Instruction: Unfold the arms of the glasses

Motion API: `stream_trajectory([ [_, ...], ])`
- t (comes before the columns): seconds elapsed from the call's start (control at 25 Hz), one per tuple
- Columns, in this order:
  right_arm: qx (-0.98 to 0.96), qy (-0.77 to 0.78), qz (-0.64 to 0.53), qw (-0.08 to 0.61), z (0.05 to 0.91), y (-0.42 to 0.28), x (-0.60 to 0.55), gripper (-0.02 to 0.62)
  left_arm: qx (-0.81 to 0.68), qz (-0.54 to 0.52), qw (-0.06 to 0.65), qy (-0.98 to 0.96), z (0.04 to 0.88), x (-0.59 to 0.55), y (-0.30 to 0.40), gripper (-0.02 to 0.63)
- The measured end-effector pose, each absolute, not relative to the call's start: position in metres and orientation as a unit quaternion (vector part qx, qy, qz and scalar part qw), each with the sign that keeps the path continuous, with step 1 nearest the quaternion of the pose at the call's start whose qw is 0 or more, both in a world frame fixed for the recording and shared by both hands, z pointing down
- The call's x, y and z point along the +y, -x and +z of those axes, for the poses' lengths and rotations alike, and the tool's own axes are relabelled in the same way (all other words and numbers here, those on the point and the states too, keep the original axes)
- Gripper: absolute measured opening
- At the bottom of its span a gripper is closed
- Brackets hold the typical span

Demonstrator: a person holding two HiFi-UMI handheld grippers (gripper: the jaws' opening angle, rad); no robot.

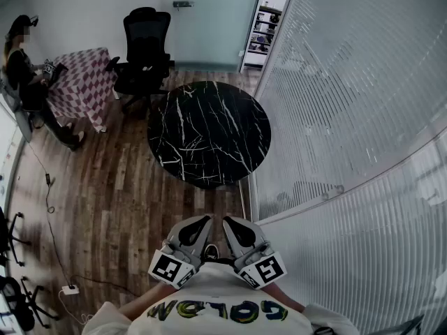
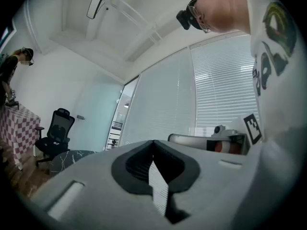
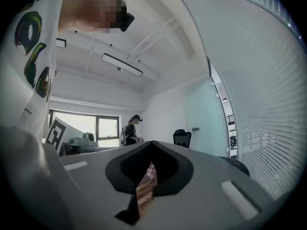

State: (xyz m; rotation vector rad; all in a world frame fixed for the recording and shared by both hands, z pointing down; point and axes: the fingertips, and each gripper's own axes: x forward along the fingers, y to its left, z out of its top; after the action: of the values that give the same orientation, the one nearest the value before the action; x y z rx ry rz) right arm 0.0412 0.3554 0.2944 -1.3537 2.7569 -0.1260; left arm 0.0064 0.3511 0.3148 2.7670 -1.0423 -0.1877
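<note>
No glasses show in any view. A round black marble table [image 1: 209, 131] stands ahead on the wooden floor, and I see nothing on its top. Both grippers are held side by side close to my chest, well short of the table and pointing level toward it. The left gripper [image 1: 203, 222] is shut, its jaws meeting with nothing between them [image 2: 153, 143]. Beside it the right gripper [image 1: 231, 222] is shut and empty as well [image 3: 152, 144]. In the left gripper view, the right gripper's body [image 2: 216, 143] lies at the right.
A black office chair [image 1: 143, 44] stands behind the table. Further left is a checkered table [image 1: 84, 86] with a person [image 1: 24, 68] at it. A glass wall with blinds [image 1: 349, 117] runs along the right. A cable and power strip [image 1: 70, 290] lie on the floor at left.
</note>
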Motion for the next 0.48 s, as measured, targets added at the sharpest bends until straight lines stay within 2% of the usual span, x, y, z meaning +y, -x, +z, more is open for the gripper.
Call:
stream_trajectory([
  [0.48,0.893,0.444,-0.053,0.045,0.2949,-0.0480,0.3452,0.002,-0.353,-0.059,0.096,-0.929,0.3178,0.3434,-0.0094,0.003],
])
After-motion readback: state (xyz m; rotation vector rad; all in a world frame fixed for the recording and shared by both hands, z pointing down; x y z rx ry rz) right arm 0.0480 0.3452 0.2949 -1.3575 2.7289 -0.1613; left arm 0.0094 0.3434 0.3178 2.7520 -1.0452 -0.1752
